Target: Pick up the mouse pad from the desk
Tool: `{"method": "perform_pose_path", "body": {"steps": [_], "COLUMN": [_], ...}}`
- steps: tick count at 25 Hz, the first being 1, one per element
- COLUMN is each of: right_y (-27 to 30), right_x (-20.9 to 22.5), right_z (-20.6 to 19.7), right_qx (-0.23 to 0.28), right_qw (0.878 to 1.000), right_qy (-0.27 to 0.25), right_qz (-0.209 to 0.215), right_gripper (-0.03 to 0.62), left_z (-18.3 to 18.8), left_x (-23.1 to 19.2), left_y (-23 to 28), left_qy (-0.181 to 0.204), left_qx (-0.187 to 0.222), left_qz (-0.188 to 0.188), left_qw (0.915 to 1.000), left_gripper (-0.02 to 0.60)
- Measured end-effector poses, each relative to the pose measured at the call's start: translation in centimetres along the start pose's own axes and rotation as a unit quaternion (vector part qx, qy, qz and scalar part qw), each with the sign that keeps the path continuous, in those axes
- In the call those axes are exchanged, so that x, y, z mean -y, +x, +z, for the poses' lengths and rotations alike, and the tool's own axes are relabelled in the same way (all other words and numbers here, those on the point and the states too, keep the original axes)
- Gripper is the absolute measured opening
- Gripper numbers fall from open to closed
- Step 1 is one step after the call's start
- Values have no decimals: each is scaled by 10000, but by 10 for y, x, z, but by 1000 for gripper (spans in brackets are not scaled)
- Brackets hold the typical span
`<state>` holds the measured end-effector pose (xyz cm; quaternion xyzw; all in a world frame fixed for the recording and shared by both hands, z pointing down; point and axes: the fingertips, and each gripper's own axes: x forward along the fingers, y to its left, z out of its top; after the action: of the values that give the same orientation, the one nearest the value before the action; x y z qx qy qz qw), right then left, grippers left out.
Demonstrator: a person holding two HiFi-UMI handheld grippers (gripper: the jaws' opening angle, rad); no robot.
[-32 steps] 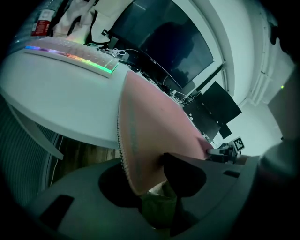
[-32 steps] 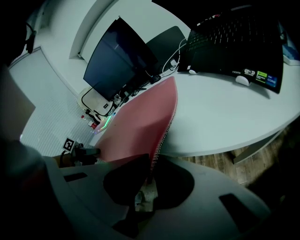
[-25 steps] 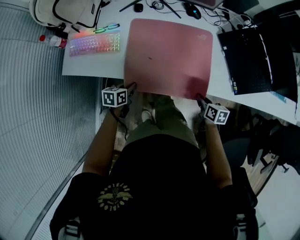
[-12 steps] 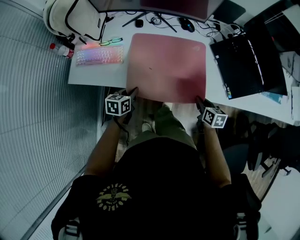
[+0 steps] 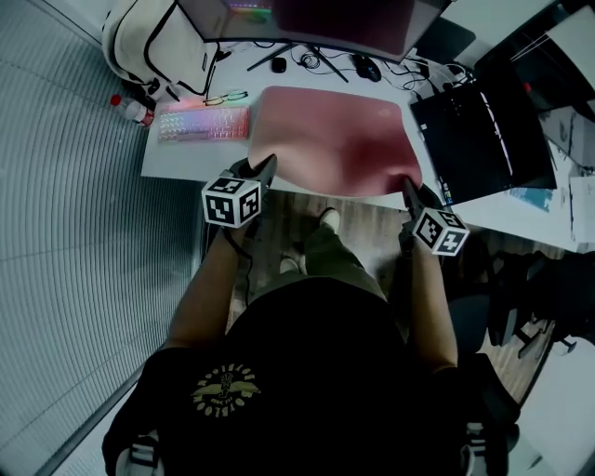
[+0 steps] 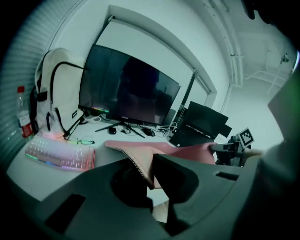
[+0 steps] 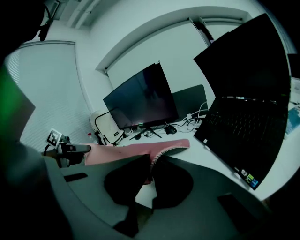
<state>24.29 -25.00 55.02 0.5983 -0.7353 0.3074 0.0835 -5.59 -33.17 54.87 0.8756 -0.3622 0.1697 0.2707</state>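
The pink mouse pad (image 5: 335, 139) lies tilted over the white desk (image 5: 186, 160), its near edge raised and its far edge low by the monitor stand. My left gripper (image 5: 269, 165) is shut on the pad's near left corner, and my right gripper (image 5: 407, 185) is shut on the near right corner. The left gripper view shows the stitched pad edge (image 6: 138, 165) pinched between my left gripper's (image 6: 151, 176) jaws. In the right gripper view the pad (image 7: 126, 151) sags away leftward from my right gripper (image 7: 151, 171).
A backlit keyboard (image 5: 204, 123), glasses (image 5: 223, 97) and a bottle (image 5: 130, 109) sit left of the pad. A white backpack (image 5: 153, 42) and a monitor (image 5: 316, 19) stand behind. A mouse (image 5: 367, 67) with cables lies at the back; an open black laptop (image 5: 479, 130) stands right.
Both grippers have risen, still holding the pad's near corners. The pad's near edge has lifted off the desk, and the pad now looks foreshortened and tilted.
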Motion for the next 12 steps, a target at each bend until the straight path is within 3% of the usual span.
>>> {"method": "perform_pose_path", "body": {"steps": [7, 12], "right_y": [-20, -35], "right_x": [-20, -43], "right_z": [58, 93], "right_qx": [637, 935], "right_qw": [9978, 9943], "right_qy": [-100, -453], "right_qz": [132, 217], "right_gripper": [23, 29], "left_z": [67, 100], "left_x": [10, 15], "left_y": [-25, -45], "left_qy": [141, 282], "left_qx": [621, 975], "left_qz": [-77, 9], "left_qw": [9979, 9948], "left_gripper": [23, 23]}}
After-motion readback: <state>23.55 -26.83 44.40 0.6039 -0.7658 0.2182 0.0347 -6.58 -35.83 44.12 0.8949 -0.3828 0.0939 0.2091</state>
